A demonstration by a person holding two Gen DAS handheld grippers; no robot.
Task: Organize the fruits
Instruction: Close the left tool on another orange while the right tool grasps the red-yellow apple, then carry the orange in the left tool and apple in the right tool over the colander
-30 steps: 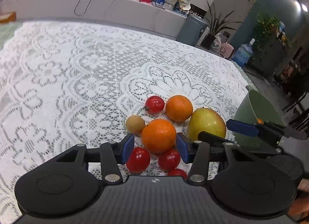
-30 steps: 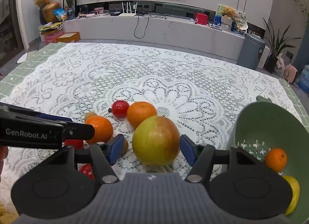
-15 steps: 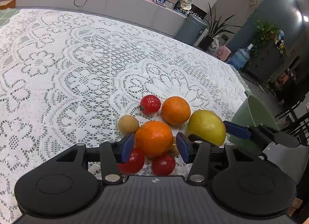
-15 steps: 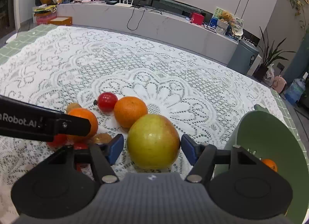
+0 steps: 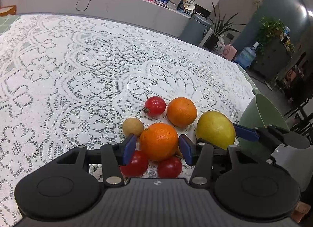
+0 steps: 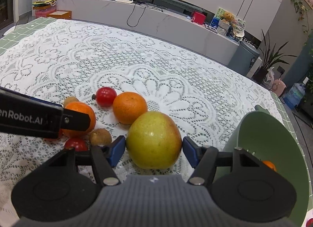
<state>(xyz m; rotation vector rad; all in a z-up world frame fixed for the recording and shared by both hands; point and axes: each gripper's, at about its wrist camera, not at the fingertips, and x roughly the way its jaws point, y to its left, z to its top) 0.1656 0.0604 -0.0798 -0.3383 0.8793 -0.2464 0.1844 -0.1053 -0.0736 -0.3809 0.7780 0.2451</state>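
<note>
The left tongs (image 5: 157,144) are pinching an orange (image 5: 158,137), one blue pad on each side of it. The right tongs (image 6: 154,142) have just been closing a little, and a big yellow-green apple (image 6: 154,129) with a red blush sits between their pads, which press on its two sides. Both fruits are right in the middle of a crowded heap on the white lace cloth (image 5: 78,70). Two red tomatoes (image 5: 135,163) (image 5: 169,167) lie close under the left tongs, on the near side of the orange. A small brown fruit (image 5: 133,127) sits just past the left pad, touching the orange. Farther out in front are another tomato (image 5: 155,105) and a second orange (image 5: 181,111), side by side. That second orange is just behind the apple. A second small brown fruit (image 6: 100,137) lies just left of the right tongs' left pad, between the two pairs of tongs. The two pairs are very near each other, side by side. A green bowl (image 6: 273,129) stands just to the right of the right tongs, tipped toward them, with a small orange (image 6: 270,165) down inside it.
</note>
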